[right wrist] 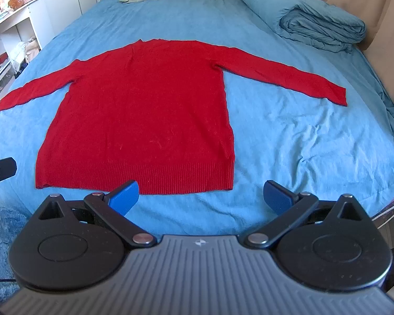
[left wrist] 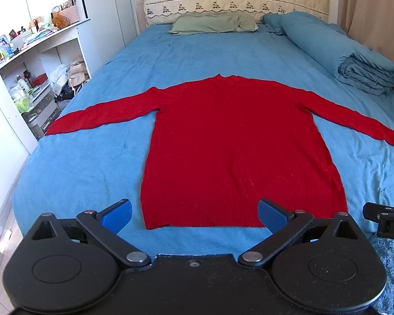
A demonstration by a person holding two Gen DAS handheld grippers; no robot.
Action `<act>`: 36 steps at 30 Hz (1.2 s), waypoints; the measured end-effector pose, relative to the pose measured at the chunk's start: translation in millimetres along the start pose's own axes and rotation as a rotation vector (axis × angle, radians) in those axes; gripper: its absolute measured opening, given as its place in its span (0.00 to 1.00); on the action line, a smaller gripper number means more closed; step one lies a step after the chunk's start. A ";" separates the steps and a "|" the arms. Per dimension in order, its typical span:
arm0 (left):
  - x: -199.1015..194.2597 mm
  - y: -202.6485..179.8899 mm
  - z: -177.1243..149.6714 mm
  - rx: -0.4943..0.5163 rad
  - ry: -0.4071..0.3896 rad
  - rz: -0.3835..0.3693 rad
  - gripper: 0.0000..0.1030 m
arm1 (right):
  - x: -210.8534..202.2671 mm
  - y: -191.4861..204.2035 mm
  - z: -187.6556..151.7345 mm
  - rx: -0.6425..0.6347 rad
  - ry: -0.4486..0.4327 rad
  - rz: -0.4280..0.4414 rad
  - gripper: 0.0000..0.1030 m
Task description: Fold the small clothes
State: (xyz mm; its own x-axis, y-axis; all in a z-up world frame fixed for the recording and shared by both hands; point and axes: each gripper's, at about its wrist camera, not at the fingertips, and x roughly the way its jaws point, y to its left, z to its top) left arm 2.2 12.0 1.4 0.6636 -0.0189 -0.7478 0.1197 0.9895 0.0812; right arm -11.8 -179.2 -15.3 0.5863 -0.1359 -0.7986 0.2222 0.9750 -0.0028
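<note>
**Red sweater spread flat, both grippers spread wide**

The bed (left wrist: 92, 157) carries a red sweater (left wrist: 233, 141) lying flat at its middle, sleeves stretched left and right, hem nearest. A rolled quilt (left wrist: 354, 60) sits far right, a pillow (left wrist: 212, 23) at the far end. Left gripper (left wrist: 194, 214) and right gripper (right wrist: 201, 197) hover near the hem, released and holding nothing.

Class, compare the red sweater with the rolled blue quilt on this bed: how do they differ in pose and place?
The red sweater lies flat, sleeves spread wide; the rolled blue quilt is bundled into thick layers. The sweater sits mid-bed near the foot; the quilt lies along the right side, toward the headboard. Both rest on the blue bedsheet, untouched by the open left tongs and right tongs.
</note>
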 end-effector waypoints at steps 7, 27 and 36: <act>-1.5 -0.5 0.0 0.003 -0.003 0.003 1.00 | -0.1 0.1 0.1 0.000 0.000 0.000 1.00; -3.3 -1.9 1.4 0.003 -0.004 0.003 1.00 | 0.6 -0.1 0.6 0.001 0.001 0.001 1.00; -5.8 -2.2 2.1 0.000 -0.006 0.002 1.00 | 0.4 0.2 0.2 0.001 0.001 0.004 1.00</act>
State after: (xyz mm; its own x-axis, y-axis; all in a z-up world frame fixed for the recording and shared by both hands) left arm -0.3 9.6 7.0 0.6682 -0.0182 -0.7438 0.1186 0.9895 0.0824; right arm -11.4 -179.2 -15.4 0.5862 -0.1319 -0.7993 0.2206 0.9754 0.0008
